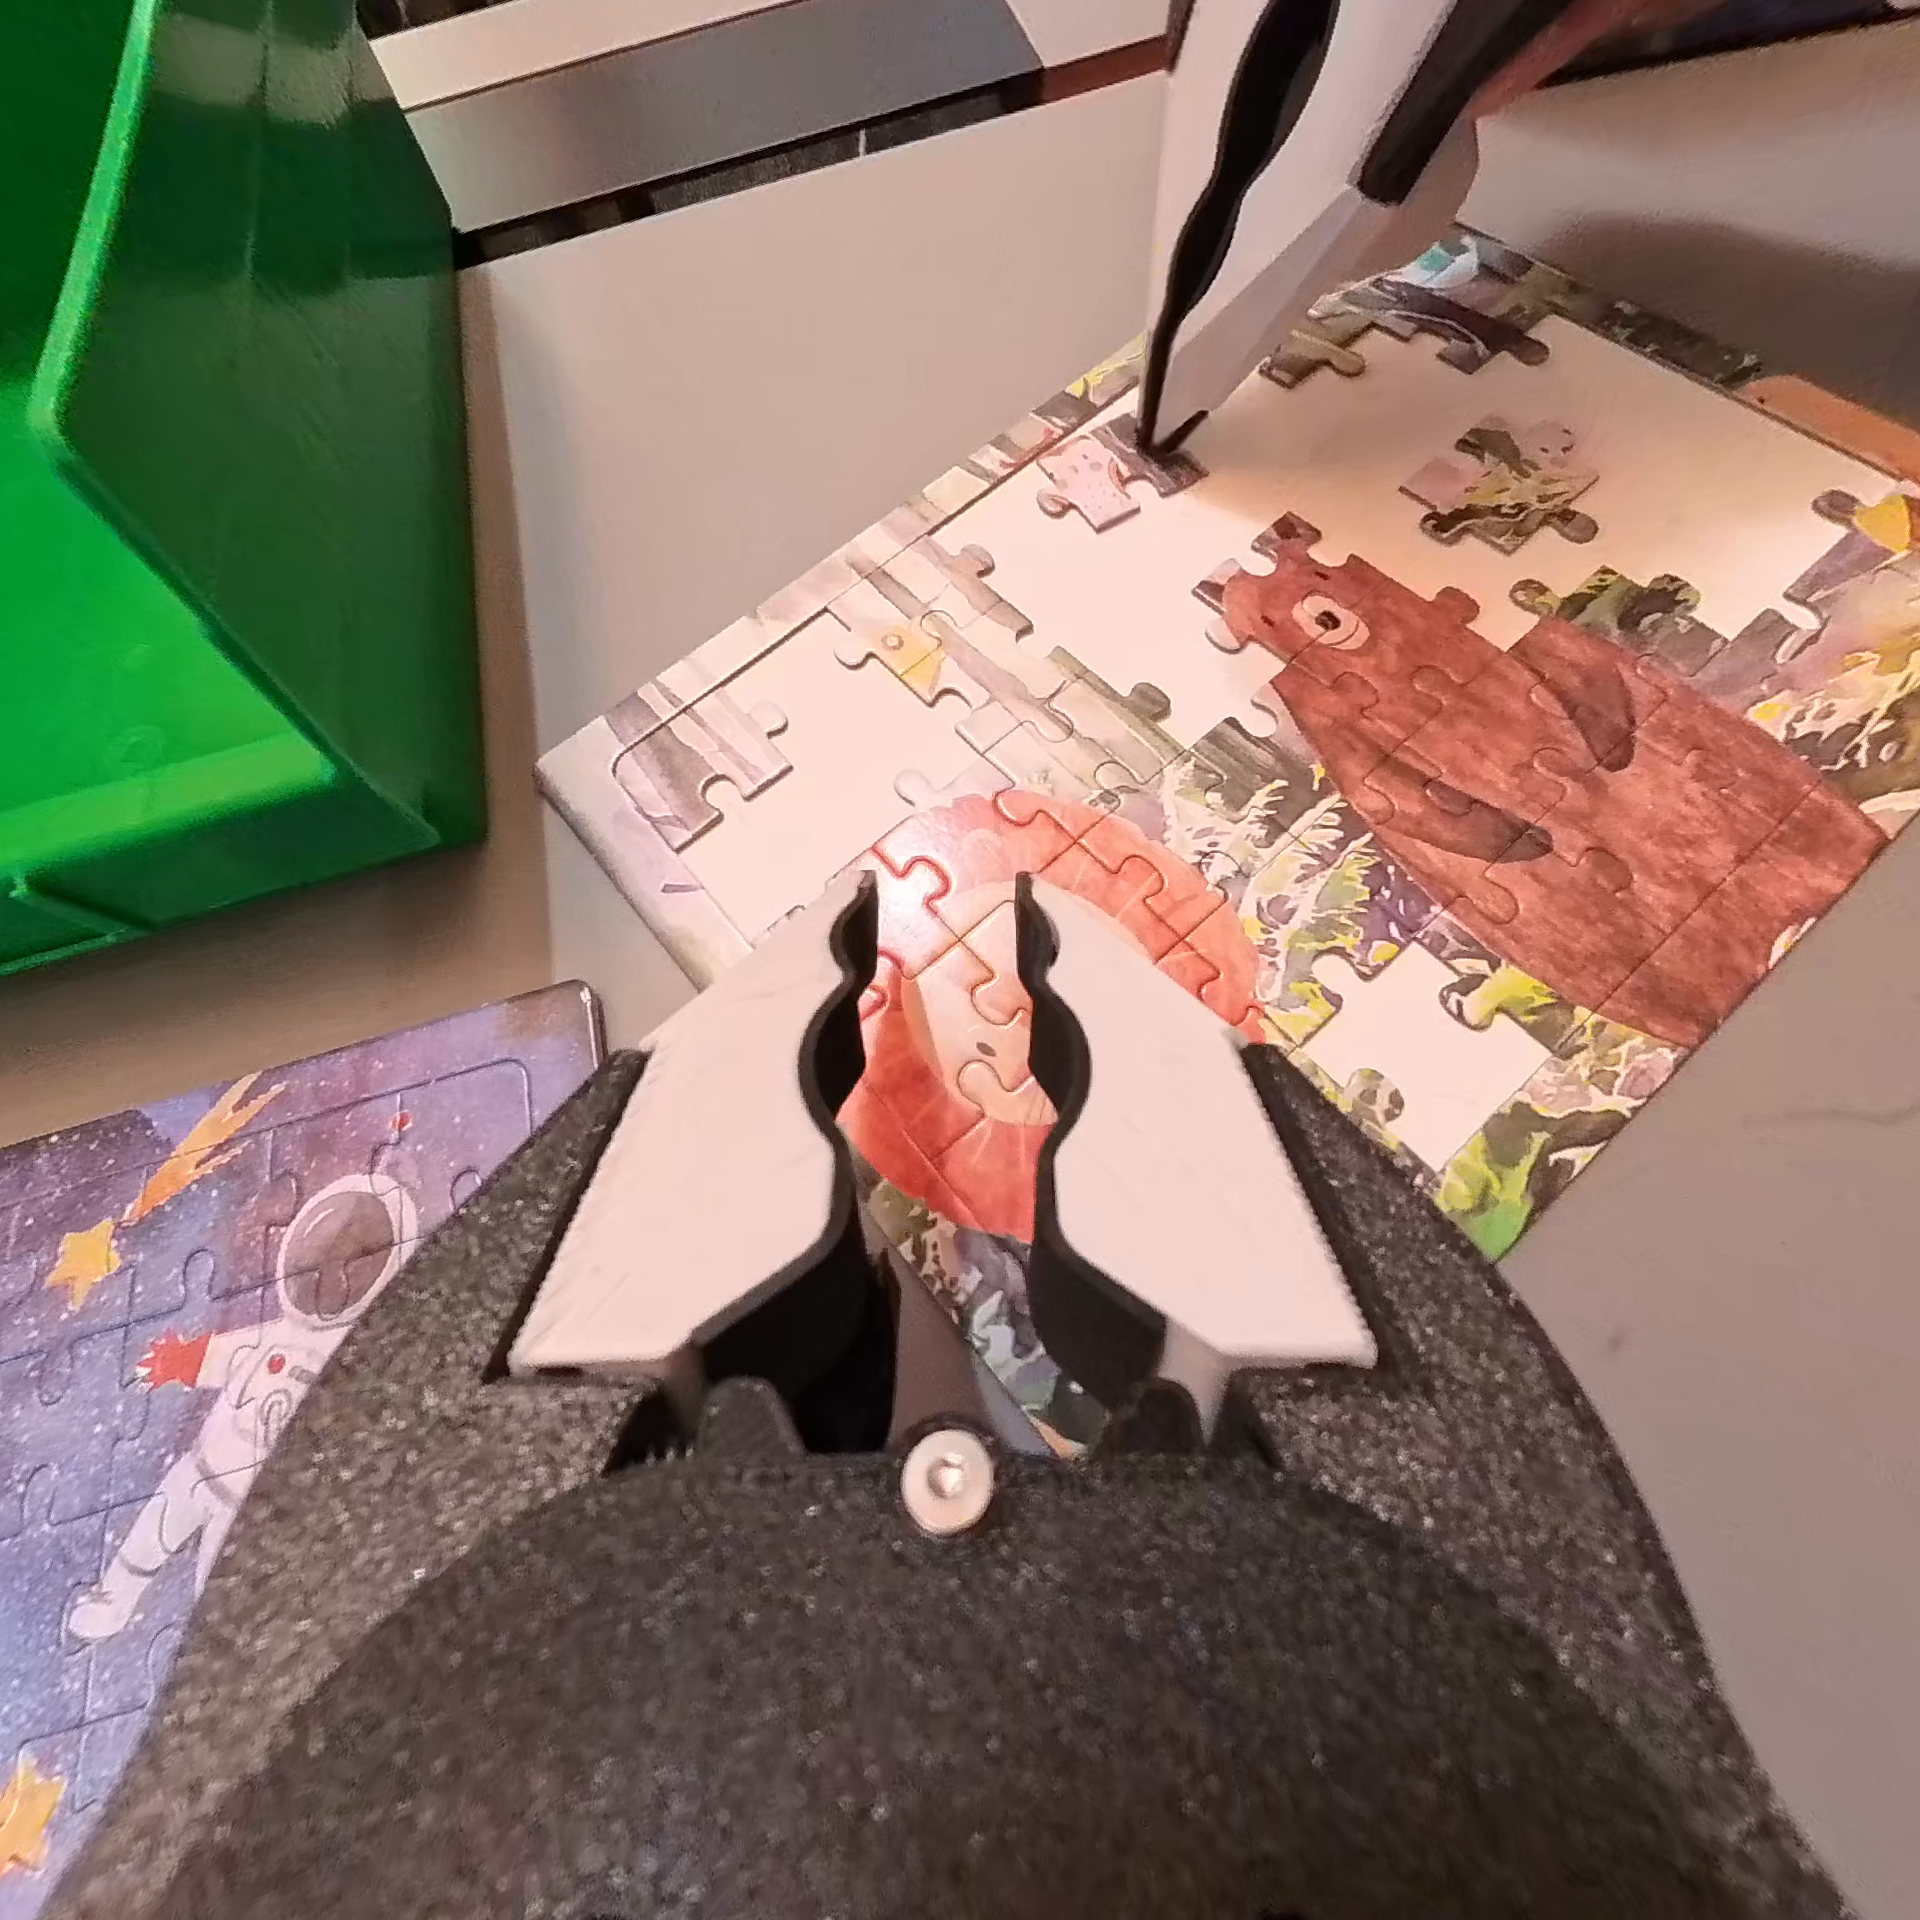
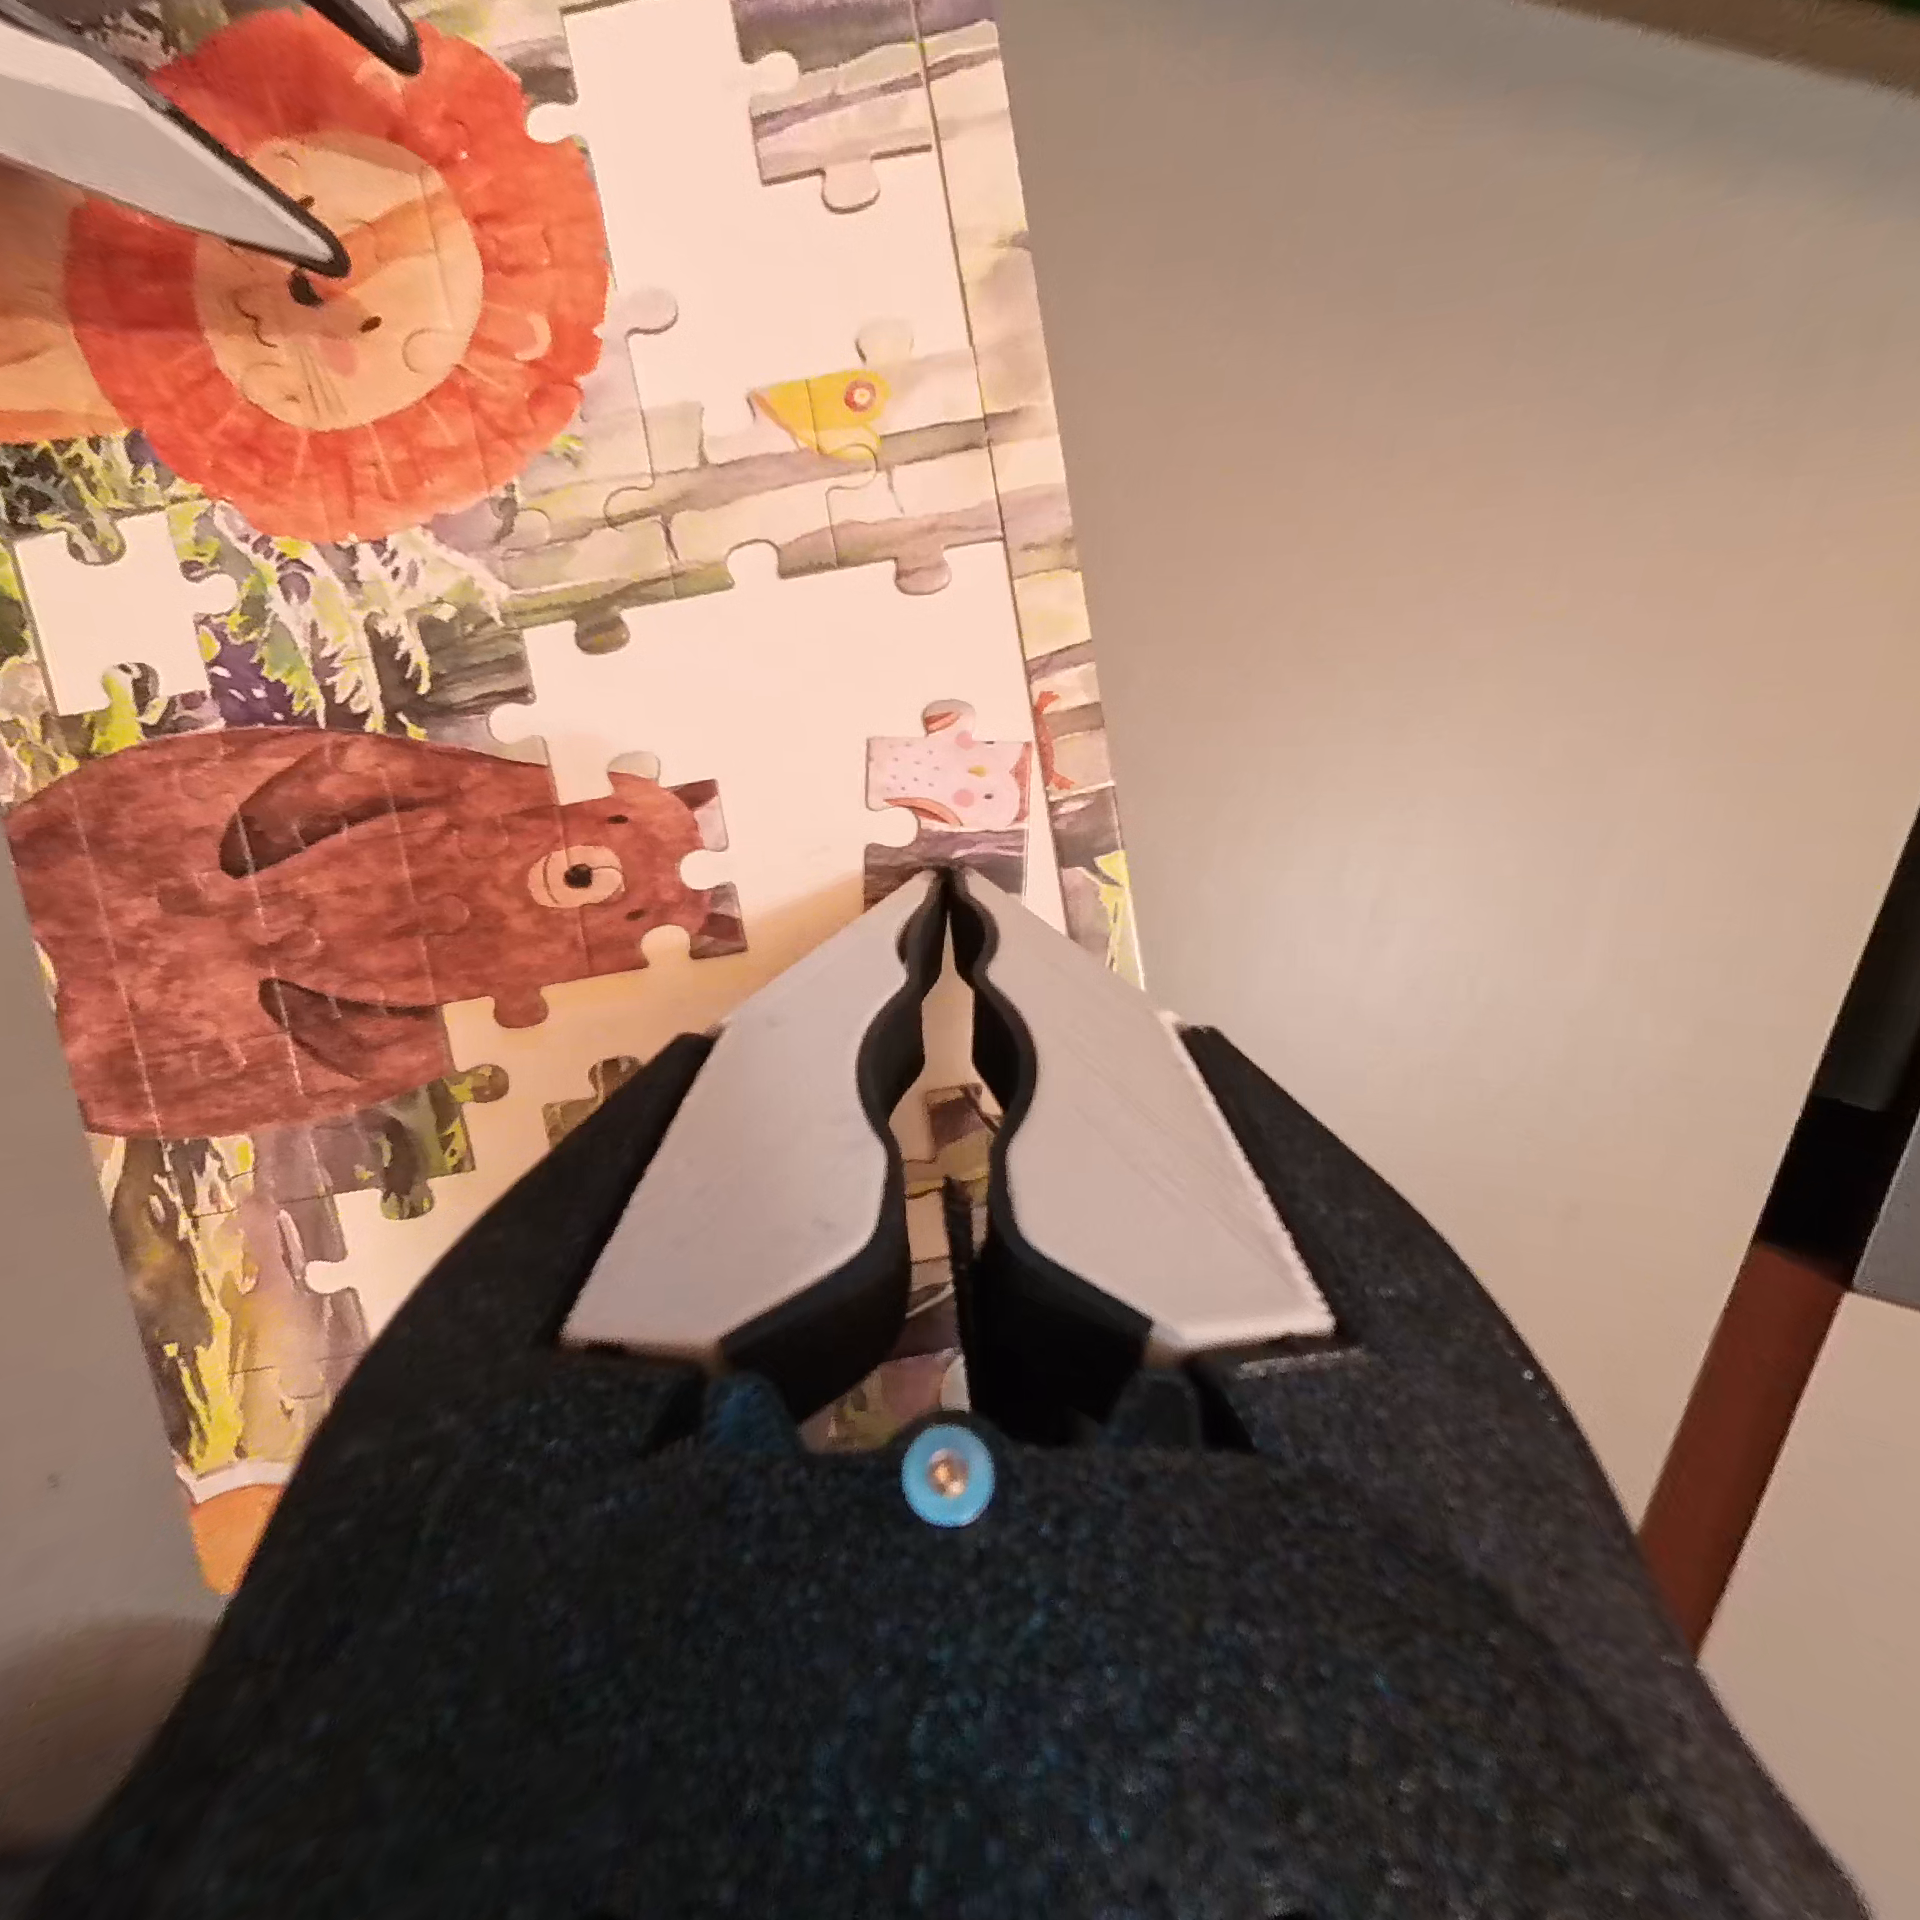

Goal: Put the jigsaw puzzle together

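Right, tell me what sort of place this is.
Probably an indoor tabletop workstation, perhaps a lab or office. A plain grey table carries an animal jigsaw puzzle, a green plastic bin and a second space-themed puzzle.

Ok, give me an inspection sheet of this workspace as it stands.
Surface: pale grey table, bare around the board.
Job's things: jigsaw puzzle partly filled, lion and bear done, white gaps left; loose piece lying in a gap.
Clutter: green bin; space puzzle at the near left.
Grippers: left gripper open above the lion; right gripper shut, tips down at the board's edge.
Cables: nothing seen.
Surroundings: white ledge behind.
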`<action>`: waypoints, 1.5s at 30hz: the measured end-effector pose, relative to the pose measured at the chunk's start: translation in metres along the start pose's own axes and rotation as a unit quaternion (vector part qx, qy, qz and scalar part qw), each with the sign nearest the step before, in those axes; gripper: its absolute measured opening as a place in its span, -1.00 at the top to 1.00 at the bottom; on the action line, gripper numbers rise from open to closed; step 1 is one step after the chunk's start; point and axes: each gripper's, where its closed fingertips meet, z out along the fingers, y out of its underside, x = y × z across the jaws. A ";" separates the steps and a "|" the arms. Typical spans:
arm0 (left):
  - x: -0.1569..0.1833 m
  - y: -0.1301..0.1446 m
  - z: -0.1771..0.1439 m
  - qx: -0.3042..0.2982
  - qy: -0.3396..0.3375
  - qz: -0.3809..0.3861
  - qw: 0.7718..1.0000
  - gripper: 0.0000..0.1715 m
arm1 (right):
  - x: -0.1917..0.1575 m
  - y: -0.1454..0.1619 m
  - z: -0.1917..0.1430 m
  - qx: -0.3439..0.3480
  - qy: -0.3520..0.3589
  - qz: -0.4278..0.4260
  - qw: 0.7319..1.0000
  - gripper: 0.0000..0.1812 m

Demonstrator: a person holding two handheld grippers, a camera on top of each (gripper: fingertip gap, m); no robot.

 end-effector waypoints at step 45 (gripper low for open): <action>-0.033 0.023 0.003 -0.057 -0.040 -0.077 0.995 1.00 | 0.009 -0.019 0.008 0.003 -0.015 -0.022 1.000 0.99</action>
